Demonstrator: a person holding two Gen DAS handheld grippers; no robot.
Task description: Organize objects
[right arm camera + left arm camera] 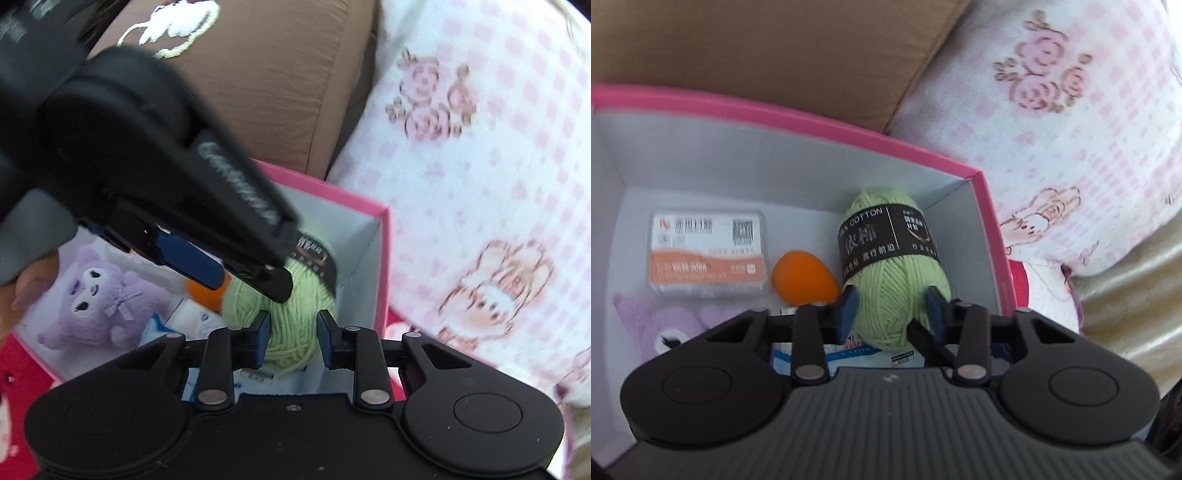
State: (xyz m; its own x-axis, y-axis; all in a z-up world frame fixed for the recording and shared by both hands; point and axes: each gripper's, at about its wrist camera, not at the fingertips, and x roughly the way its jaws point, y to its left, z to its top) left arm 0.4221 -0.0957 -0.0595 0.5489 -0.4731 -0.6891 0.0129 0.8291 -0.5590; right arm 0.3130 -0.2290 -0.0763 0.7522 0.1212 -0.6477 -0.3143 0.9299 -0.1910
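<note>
Yarn ball between parted claws in the pink box

Left gripper (pixel 891 308) sits with its blue pads spread to either side of the green yarn ball (pixel 892 266); whether the pads press the wool or just flank it cannot be told from its own camera. From the right wrist camera the same left gripper (pixel 251 275) reaches down over the ball with its fingers apart, one dark tip lying against the wool. Right gripper (pixel 293 338) is also spread, its pads either side of the near end of the yarn ball (pixel 284 317), with a visible gap on the right.

The ball wears a black paper band printed "COTTON" and lies in the right corner of the pink-rimmed box (pixel 849 127), on top of a blue-and-white packet (pixel 849 354). Just left of it sits an orange egg-shaped sponge (pixel 803 278), then a clear case with an orange-and-white label (pixel 707 253). A purple plush bear (pixel 99 299) lies at the left of the box. Outside the box are a brown cushion (pixel 775 48) and a pink-checked floral blanket (pixel 1071 147).
</note>
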